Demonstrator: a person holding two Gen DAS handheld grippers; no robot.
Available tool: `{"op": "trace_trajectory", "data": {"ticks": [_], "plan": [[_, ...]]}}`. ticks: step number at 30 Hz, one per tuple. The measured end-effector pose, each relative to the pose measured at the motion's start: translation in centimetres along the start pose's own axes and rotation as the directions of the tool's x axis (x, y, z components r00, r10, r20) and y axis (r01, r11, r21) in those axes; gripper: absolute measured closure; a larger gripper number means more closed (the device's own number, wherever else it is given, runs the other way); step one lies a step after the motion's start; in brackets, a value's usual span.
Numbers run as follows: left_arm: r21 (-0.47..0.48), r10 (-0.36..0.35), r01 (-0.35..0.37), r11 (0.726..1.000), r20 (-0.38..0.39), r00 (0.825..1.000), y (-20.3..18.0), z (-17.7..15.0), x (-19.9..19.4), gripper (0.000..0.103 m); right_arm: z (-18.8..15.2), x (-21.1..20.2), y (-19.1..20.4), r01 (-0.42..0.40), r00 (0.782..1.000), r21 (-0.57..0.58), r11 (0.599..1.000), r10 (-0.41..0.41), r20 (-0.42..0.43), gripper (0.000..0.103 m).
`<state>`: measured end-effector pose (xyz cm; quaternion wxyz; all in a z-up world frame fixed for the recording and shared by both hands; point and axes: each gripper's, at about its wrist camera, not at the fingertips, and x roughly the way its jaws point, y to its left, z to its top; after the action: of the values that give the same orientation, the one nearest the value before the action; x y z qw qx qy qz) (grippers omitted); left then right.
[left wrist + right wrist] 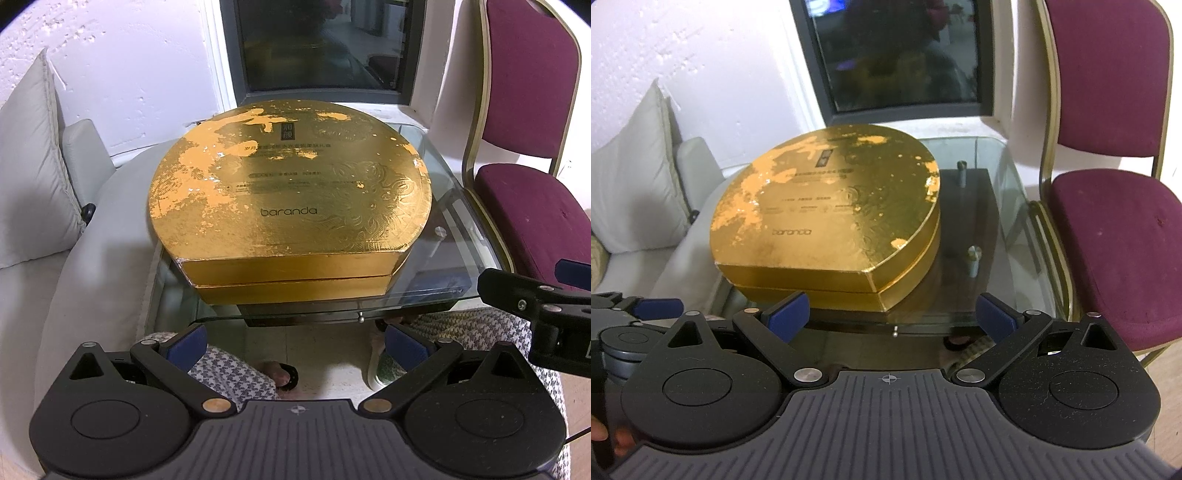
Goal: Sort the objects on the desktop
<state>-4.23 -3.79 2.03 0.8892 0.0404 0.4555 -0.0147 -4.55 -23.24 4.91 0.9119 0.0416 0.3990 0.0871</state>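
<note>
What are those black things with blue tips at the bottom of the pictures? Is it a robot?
No robot: a person holds two grabbing tools, one per hand. Each tool carries a camera looking forward, so each picture comes from one tool. The left gripper and the right gripper are both open and hold nothing. Ahead, a big gold box with its lid on lies on a glass table. A purple chair stands beside the table, and a grey cushion lies on the other side.
</note>
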Motion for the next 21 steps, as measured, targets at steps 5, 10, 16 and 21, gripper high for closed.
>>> {"op": "trace_trajectory", "data": {"ticks": [5,10,16,21], "plan": [[0.000,-0.001,0.001,1.000,-0.002,1.000,0.10,0.05,0.04,0.001,0.13,0.07,0.12,-0.002,1.000,-0.004,1.000,0.002,-0.001,0.004],[-0.001,0.000,0.000,1.000,-0.005,1.000,0.15,0.13,0.13,0.001,0.24,0.10,0.13,-0.003,1.000,-0.004,1.000,0.003,-0.002,0.004],[-0.001,-0.001,0.001,1.000,-0.006,1.000,0.16,0.17,0.23,0.001,0.27,0.04,0.18,-0.005,1.000,-0.009,1.000,0.005,-0.001,0.004],[-0.005,0.004,-0.004,1.000,-0.007,1.000,0.19,0.16,0.23,0.001,0.26,0.04,0.13,-0.004,1.000,-0.008,1.000,0.004,-0.002,0.004]]}}
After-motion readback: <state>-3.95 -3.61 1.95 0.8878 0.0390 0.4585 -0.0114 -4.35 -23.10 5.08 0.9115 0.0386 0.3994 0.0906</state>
